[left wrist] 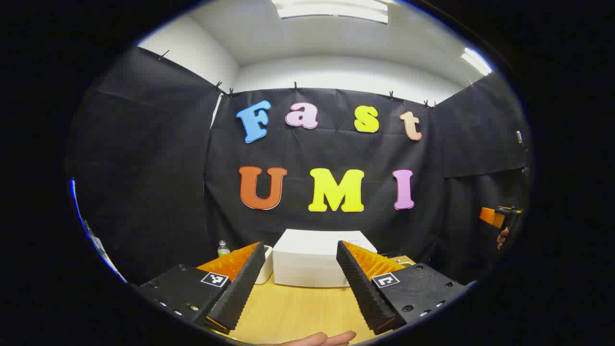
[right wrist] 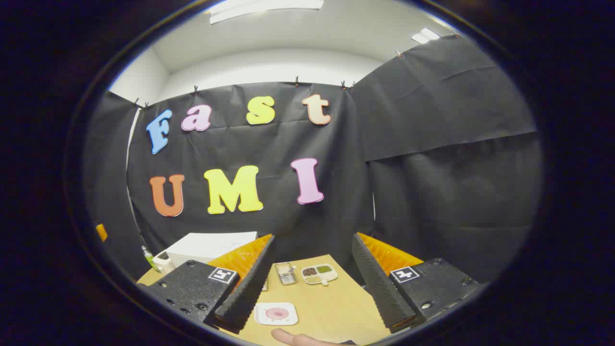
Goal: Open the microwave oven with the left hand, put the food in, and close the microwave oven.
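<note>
A white microwave oven (left wrist: 307,262) stands at the back of the wooden table (left wrist: 293,312); its front face looks flush and closed. My left gripper (left wrist: 301,245) hovers in front of it, open, with nothing between its fingers. In the right gripper view the microwave (right wrist: 206,246) sits at the left. A white square plate with a round pink food (right wrist: 276,313) lies on the table (right wrist: 331,307) just below my right gripper (right wrist: 313,236), which is open and holds nothing. Far right in the left gripper view, the right gripper (left wrist: 497,216) shows with a hand on it.
Left of the microwave are a small white container (left wrist: 265,269) and a bottle (left wrist: 223,248). A divided dish of grains (right wrist: 319,274) and a small metal box (right wrist: 285,273) lie at the table's back. A person's fingers (right wrist: 293,339) show at the bottom edge.
</note>
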A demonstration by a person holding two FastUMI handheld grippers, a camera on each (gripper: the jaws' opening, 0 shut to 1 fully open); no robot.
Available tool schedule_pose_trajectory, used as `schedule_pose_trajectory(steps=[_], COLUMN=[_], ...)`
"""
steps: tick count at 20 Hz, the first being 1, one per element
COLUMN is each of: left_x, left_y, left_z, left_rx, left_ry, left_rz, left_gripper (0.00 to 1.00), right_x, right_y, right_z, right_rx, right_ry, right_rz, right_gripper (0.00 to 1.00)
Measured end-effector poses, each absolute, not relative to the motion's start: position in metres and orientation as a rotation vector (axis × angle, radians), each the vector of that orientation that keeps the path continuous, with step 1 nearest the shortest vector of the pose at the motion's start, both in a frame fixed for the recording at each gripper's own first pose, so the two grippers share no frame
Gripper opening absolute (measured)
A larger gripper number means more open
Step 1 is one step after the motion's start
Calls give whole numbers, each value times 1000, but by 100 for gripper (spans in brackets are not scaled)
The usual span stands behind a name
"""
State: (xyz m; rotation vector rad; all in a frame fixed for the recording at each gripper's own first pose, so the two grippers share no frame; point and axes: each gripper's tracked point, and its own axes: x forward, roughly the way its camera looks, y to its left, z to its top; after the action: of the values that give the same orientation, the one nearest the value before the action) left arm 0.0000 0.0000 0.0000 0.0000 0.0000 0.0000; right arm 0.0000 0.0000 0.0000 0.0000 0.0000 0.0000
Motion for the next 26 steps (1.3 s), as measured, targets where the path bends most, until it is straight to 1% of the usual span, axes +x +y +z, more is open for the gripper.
schedule_pose_trajectory(steps=[3, 4, 11, 15, 16, 19, 23, 25, 26], left_x=[-7, -8, -9, 5, 10, 37, 85, 113, 129], left_y=[0, 0, -1, -8, -10, -25, -44, -60, -68], left_z=[12, 15, 10, -2, -5, -18, -59, -73, -80], left_rx=[11, 11, 4, 3, 3, 18, 40, 17, -1], left_ry=[-33, -43, -40, -19, -18, -25, 43, 34, 20], left_rz=[-12, -12, -9, -21, -21, -39, -50, -72, -90], left_gripper=[93, 93, 92, 92, 93, 93, 92, 93, 93], right_x=[-4, -7, -18, -21, -22, -21, -17, -14, -11], right_y=[-2, -2, -2, -4, -2, -1, -12, -15, -18], right_z=[-6, -5, 6, 10, 9, 5, 0, -2, -4], right_rx=[-1, -2, -19, -66, -73, -74, -49, -43, -42], right_ry=[20, 19, -31, -78, -82, -89, -95, -95, -88], right_rz=[8, 11, 18, 14, 20, 43, 43, 48, 45], right_gripper=[92, 100, 100, 100, 92, 93, 92, 92, 100])
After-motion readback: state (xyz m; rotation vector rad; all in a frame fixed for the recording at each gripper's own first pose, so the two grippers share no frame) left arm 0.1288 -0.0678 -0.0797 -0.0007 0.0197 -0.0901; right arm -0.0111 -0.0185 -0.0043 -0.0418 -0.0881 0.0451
